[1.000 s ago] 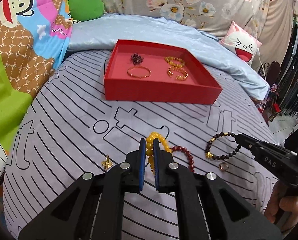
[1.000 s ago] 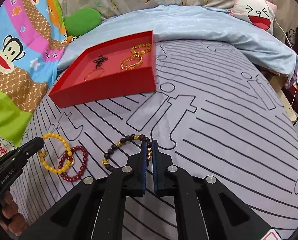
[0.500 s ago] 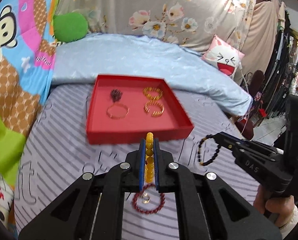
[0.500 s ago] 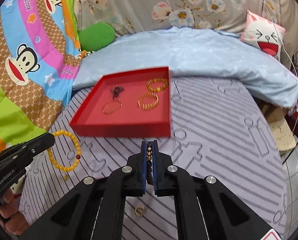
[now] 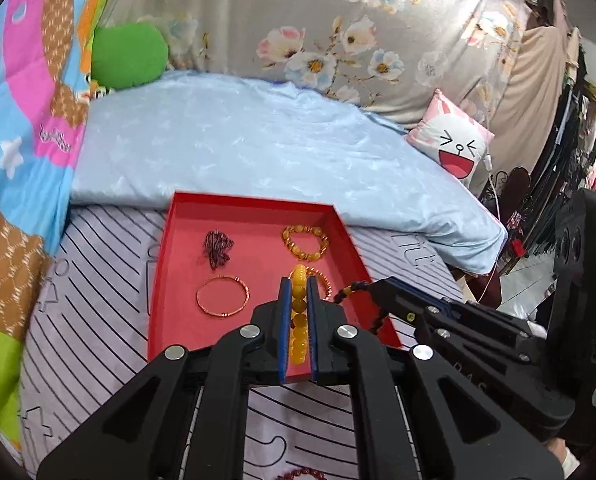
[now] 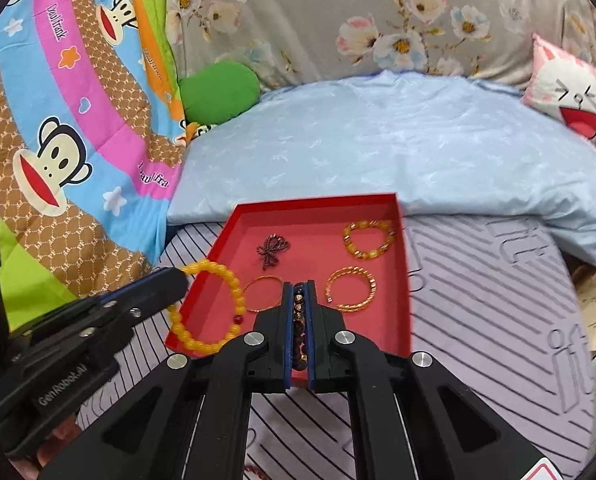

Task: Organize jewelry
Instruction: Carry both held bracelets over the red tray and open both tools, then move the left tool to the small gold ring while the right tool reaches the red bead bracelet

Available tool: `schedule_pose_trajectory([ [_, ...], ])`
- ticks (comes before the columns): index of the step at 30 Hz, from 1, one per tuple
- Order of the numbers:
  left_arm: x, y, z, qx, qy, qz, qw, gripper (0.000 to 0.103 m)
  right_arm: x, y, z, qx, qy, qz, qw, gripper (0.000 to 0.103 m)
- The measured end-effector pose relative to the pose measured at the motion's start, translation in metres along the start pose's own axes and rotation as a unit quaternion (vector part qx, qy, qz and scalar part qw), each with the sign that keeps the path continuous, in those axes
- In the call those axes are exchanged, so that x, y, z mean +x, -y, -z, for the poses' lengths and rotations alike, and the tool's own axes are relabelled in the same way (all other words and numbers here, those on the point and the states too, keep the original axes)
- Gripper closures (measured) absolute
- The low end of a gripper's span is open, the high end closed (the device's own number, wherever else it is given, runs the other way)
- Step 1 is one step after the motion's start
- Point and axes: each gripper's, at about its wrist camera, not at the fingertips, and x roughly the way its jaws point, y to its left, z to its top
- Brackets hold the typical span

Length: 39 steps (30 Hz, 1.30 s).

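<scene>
A red tray lies on the striped bed sheet. In it are a dark chain, a thin bangle, an amber bead bracelet and a coiled gold bangle. My left gripper is shut on a yellow bead bracelet, which hangs over the tray's near left corner. My right gripper is shut on a dark bead bracelet above the tray's near edge. The two grippers are side by side.
A light blue quilt lies just behind the tray. A green cushion, a monkey-print blanket and a cartoon-face pillow ring the bed. A red bead bracelet stays on the sheet below my left gripper.
Both grippers rose off the sheet with their bracelets and moved forward together. The tray, far away a second ago, now lies right under the fingertips.
</scene>
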Motion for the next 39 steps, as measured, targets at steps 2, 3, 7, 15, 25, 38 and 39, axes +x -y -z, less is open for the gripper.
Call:
schedule_pose_trajectory([
  [2, 0.014, -0.009, 0.004, -0.007, -0.014, -0.004, 0.9999, 0.096, 0.017, 0.002, 0.006, 0.004, -0.017, 0.0, 1.0, 0.098],
  [3, 0.023, -0.014, 0.008, -0.008, -0.023, -0.011, 0.9996, 0.096, 0.026, 0.004, 0.009, 0.004, -0.025, 0.004, 1.0, 0.098],
  [7, 0.047, -0.031, 0.024, -0.003, -0.05, -0.046, 0.9977, 0.096, 0.048, 0.014, 0.021, 0.003, -0.047, 0.025, 0.999, 0.098],
  [15, 0.067, -0.045, 0.043, 0.022, -0.07, -0.109, 0.9913, 0.096, 0.066, 0.026, 0.037, -0.019, -0.061, 0.075, 0.995, 0.098],
  [25, 0.072, -0.048, 0.049, 0.041, -0.06, -0.142, 0.9872, 0.083, 0.065, 0.024, 0.041, -0.033, -0.044, 0.094, 0.994, 0.066],
  [38, 0.059, -0.038, 0.048, 0.048, -0.041, -0.146, 0.9872, 0.074, 0.047, 0.02, 0.042, -0.027, -0.031, 0.089, 0.995, 0.063],
  [39, 0.055, -0.036, 0.048, 0.049, -0.038, -0.146, 0.9874, 0.074, 0.043, 0.019, 0.043, -0.028, -0.029, 0.088, 0.995, 0.063],
])
